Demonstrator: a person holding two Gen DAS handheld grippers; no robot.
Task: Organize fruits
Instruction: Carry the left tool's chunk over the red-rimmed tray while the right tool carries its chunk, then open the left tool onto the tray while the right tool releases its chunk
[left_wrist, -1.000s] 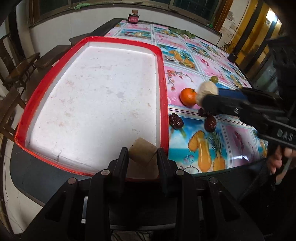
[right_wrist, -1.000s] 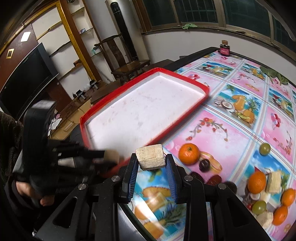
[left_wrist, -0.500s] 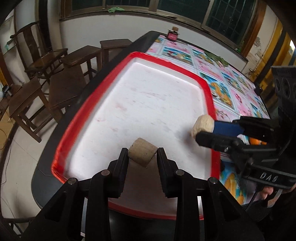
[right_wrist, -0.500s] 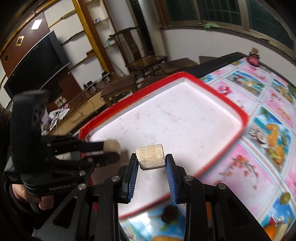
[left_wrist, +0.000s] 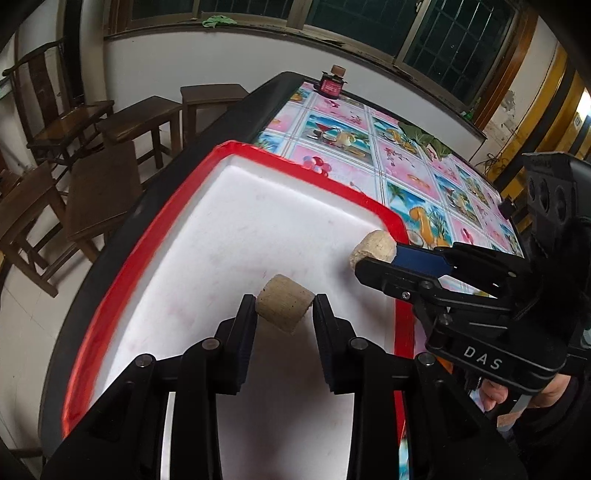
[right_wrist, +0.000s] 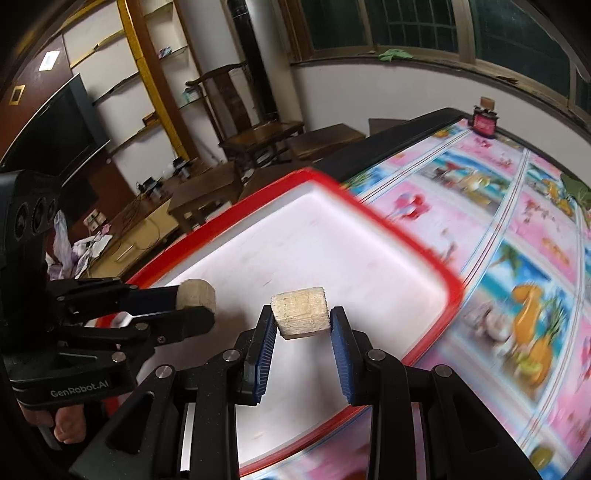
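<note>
My left gripper (left_wrist: 284, 308) is shut on a tan sugarcane chunk (left_wrist: 283, 308) and holds it above the white tray with a red rim (left_wrist: 177, 229). My right gripper (right_wrist: 302, 318) is shut on a pale sugarcane chunk (right_wrist: 301, 317), also above the tray (right_wrist: 413, 236). In the left wrist view the right gripper (left_wrist: 373, 254) comes in from the right with its chunk (left_wrist: 373, 248). In the right wrist view the left gripper (right_wrist: 195, 299) comes in from the left with its chunk (right_wrist: 195, 293). The tray's white floor is bare. The other fruits are out of view.
The tray lies on a table with a colourful fruit-print cloth (left_wrist: 424, 177). A small dark red jar (left_wrist: 332, 83) stands at the table's far end. Wooden chairs and stools (left_wrist: 96, 147) stand left of the table, against a white wall.
Both grippers have moved from the fruit pile over the tray's edge to above the tray's far part, each still holding its chunk. The fruits on the cloth have left the view.
</note>
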